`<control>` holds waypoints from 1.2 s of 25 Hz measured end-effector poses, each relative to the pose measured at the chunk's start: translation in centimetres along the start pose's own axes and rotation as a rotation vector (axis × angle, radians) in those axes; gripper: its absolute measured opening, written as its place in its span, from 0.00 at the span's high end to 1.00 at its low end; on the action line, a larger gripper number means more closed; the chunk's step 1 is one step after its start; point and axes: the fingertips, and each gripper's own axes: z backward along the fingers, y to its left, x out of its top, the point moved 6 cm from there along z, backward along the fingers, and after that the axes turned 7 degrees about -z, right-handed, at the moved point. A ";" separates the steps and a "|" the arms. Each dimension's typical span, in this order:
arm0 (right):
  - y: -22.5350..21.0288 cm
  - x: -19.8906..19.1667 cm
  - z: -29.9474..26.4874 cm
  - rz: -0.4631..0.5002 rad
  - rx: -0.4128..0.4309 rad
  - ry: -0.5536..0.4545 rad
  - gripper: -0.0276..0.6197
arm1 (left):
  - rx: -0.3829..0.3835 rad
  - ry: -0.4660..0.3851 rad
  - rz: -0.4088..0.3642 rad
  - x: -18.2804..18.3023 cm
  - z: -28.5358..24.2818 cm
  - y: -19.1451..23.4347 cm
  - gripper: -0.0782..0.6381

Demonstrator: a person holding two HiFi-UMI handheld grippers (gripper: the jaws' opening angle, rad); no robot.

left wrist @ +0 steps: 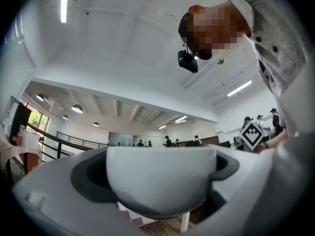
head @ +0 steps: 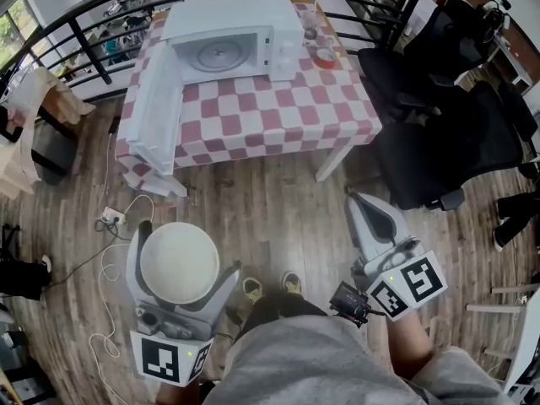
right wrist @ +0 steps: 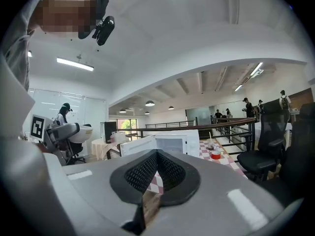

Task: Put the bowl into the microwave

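A white bowl sits upright between the jaws of my left gripper, low at the left of the head view. The jaws press on its sides. In the left gripper view the bowl fills the gap of the left gripper. My right gripper hangs over the wooden floor at the lower right, shut and empty; the right gripper view shows its pads meeting at the tip of the right gripper. The white microwave stands on the checkered table, its door swung open to the left, and shows again as the microwave far ahead.
Black office chairs stand right of the table. A power strip with a white cable lies on the floor at the left. A small red dish and a glass sit beside the microwave. A dark railing runs behind the table.
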 end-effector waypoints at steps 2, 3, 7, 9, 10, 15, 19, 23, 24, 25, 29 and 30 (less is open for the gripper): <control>0.7 0.2 -0.7 -0.014 0.006 -0.003 0.96 | -0.002 -0.003 -0.002 -0.2 0.3 0.9 0.14; 1.2 0.2 -1.1 -0.018 0.012 -0.002 0.96 | -0.012 -0.007 0.001 -0.3 0.5 1.3 0.14; 3.5 -0.3 -2.5 0.008 0.009 0.016 0.96 | -0.053 -0.030 -0.002 -1.0 1.3 2.7 0.14; 4.4 -0.5 -3.2 0.017 0.008 0.020 0.96 | -0.048 -0.035 -0.007 -1.3 1.6 3.5 0.14; 4.8 -0.5 -3.5 0.021 0.010 0.022 0.96 | -0.044 -0.041 -0.001 -1.5 1.7 3.9 0.14; 6.2 0.2 -4.6 0.059 0.015 0.028 0.96 | -0.024 -0.051 0.040 -1.5 1.9 5.5 0.14; 6.4 0.5 -5.5 0.058 0.017 0.029 0.96 | -0.013 -0.070 0.042 -1.3 1.5 6.2 0.14; 5.9 0.5 -6.3 0.055 0.032 0.031 0.96 | -0.002 -0.073 0.039 -1.3 0.7 6.1 0.14; 5.7 0.4 -6.5 0.055 0.037 0.032 0.96 | -0.003 -0.071 0.038 -1.3 0.4 5.9 0.14; 5.4 0.4 -6.7 0.053 0.043 0.034 0.96 | -0.004 -0.069 0.037 -1.3 0.1 5.7 0.14; 3.3 0.5 -8.0 0.039 0.064 0.034 0.96 | 0.002 -0.061 0.026 -1.5 -2.3 5.0 0.14; 2.6 0.6 -8.4 0.033 0.068 0.032 0.96 | 0.003 -0.059 0.025 -1.6 -3.1 4.8 0.14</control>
